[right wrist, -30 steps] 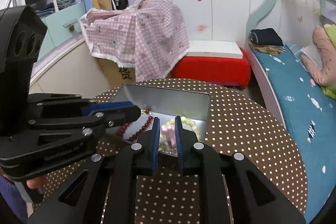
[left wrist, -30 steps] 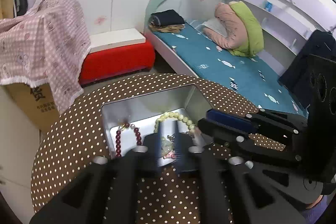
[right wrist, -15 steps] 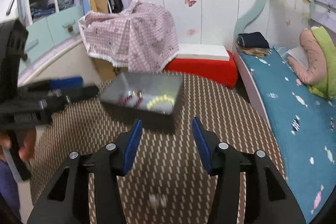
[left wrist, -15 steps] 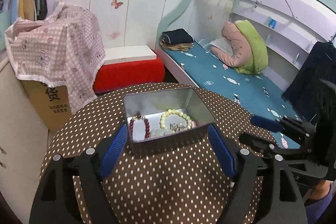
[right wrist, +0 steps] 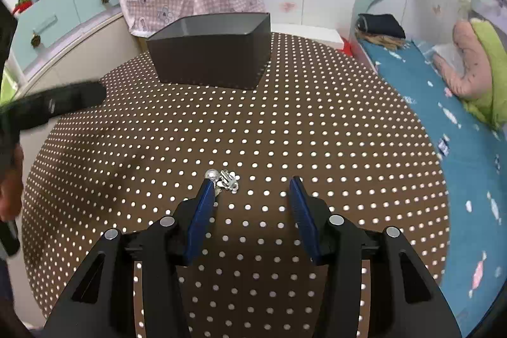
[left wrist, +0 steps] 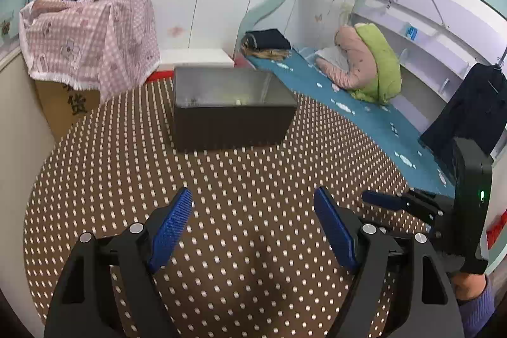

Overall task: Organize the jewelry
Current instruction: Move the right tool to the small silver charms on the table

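Over the polka-dot table [right wrist: 317, 122], we hold the left gripper [left wrist: 253, 222] at the near edge with its blue pads spread wide and nothing between them; from the right wrist view it shows only as a dark blur at far left. Next along, the metal box [right wrist: 210, 53] stands at the table's far side, well apart from both tools, with pale beads just visible over its near wall in the left wrist view. Nearer us, a small silver earring [right wrist: 223, 178] lies loose on the cloth, just beside the tip of the left finger of the right gripper [right wrist: 250, 195], whose pads stand apart and grip nothing. To do this step well, we judge, we should shift that gripper leftward to centre the trinket between the pads, lower the tips to the cloth, and close gently, since so small a piece could skid away.
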Tool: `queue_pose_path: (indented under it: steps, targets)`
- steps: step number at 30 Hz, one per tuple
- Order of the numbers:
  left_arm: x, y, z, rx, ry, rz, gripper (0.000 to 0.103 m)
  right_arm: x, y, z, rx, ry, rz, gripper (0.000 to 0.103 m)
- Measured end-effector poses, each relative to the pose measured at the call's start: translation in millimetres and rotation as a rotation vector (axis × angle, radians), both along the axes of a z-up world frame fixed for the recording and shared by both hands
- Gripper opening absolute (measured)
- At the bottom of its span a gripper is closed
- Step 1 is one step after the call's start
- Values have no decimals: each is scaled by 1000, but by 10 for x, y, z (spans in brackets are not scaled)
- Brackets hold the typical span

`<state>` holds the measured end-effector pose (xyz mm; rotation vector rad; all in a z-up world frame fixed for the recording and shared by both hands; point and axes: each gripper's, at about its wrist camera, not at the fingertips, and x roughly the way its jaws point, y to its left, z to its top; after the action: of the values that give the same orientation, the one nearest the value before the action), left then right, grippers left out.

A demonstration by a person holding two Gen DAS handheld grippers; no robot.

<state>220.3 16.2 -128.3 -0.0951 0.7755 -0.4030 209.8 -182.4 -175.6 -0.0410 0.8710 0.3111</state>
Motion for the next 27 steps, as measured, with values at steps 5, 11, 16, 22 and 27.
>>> queue_pose_path:
  steps: [5, 11, 16, 22, 27]
  targets:
    - [-63, 14, -80, -12, 30, 6, 77, 44, 49, -29, 21, 5, 18, 46]
    - [-43, 55, -107, -15, 40, 8, 77, 95, 211, -72, -6, 35, 61, 22]
    - [-39, 53, -122, -23, 44, 6, 77, 43, 235, -62, -4, 26, 72, 15]
    - [6, -13, -186, -33, 73, -15, 77, -30, 181, -28, 24, 19, 67, 12]
    - [31, -55, -225, -27, 84, -25, 77, -76, 58, -53, 44, 42, 49, 12]
